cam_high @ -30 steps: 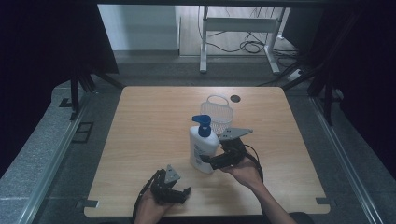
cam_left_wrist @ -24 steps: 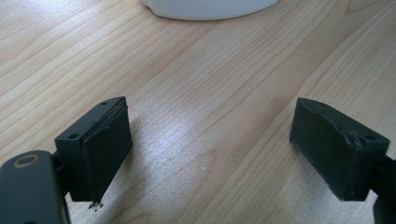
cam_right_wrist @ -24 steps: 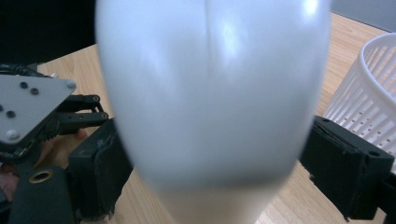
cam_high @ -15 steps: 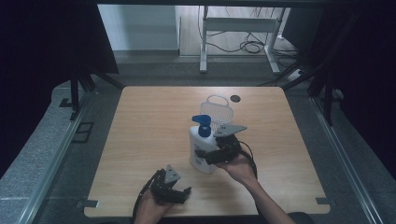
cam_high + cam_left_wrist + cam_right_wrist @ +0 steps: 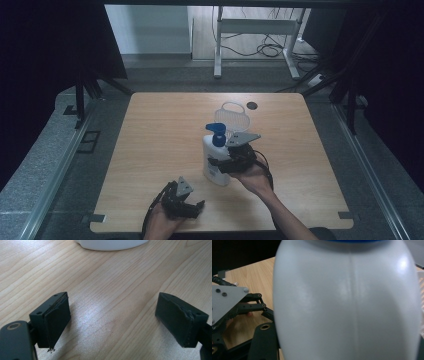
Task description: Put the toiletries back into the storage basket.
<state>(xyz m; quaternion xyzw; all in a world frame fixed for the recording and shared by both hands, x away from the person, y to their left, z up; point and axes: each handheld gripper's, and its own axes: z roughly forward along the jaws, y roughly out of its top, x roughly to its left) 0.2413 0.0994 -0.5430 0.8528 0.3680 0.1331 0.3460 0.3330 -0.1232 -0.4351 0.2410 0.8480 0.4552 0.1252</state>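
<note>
1 white plastic pump bottle stands upright near the middle of the desk, its body smooth, glossy and rounded, with a faint mould seam running down it in the right gripper view. A blue pump head with a short spout tops it. Just behind the bottle sits 1 clear plastic basket, oval, ribbed and thin-walled, with a loop handle at its far edge. Beyond that, 1 small dark round disc lies flat near the desk's far edge.

The right claw is pressed against the bottle's right side, its grey 3-cornered plate on top and a black cable looping behind the hand. Its jaws appear to sit around the bottle's body, but whether they are clamped on it I cannot tell. The left claw rests near the desk's front edge, well apart from the bottle, with its 2 matte black jaws spread wide over bare wood; the pads look worn along their edges.

The desk is pale wood with fine straight grain and a soft sheen. It stands on grey speckled floor, with dark curtains at both sides. Past it stand a white metal frame and loose black cables on the floor.
</note>
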